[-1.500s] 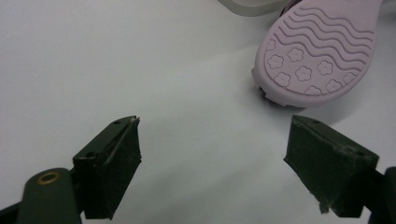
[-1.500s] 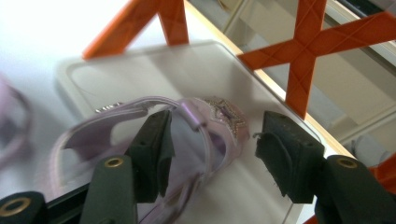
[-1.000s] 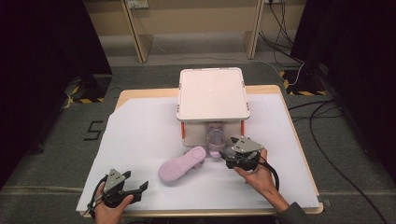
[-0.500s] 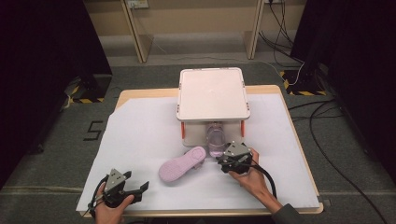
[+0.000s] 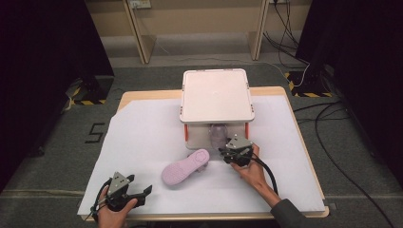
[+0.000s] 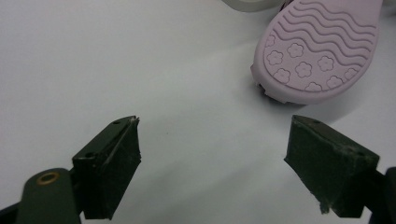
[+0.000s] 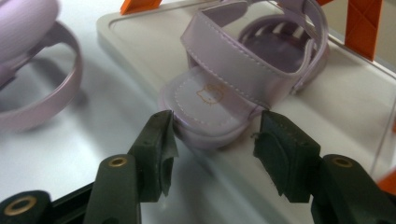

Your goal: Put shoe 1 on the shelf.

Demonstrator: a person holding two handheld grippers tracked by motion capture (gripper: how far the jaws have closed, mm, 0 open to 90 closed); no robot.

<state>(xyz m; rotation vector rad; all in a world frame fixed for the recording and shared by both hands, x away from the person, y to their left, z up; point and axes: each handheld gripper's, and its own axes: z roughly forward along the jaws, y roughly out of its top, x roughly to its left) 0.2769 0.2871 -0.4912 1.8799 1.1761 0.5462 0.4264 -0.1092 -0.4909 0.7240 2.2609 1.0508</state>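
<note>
now right gripper [image 7: 212, 140] fingers [image 7: 156, 149] flank sandal [image 7: 243, 79] toe.

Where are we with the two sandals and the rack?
One sandal lies sole-up on the table, off the rack. The right claw is open around the toe of the second sandal on the rack's lower shelf, not yet gripping. The left claw idles open.

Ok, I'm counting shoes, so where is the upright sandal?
The upright sandal sits on the rack's bottom shelf under the white top, mid-table in the high view, its toe between the right tool's open jaws.
</note>
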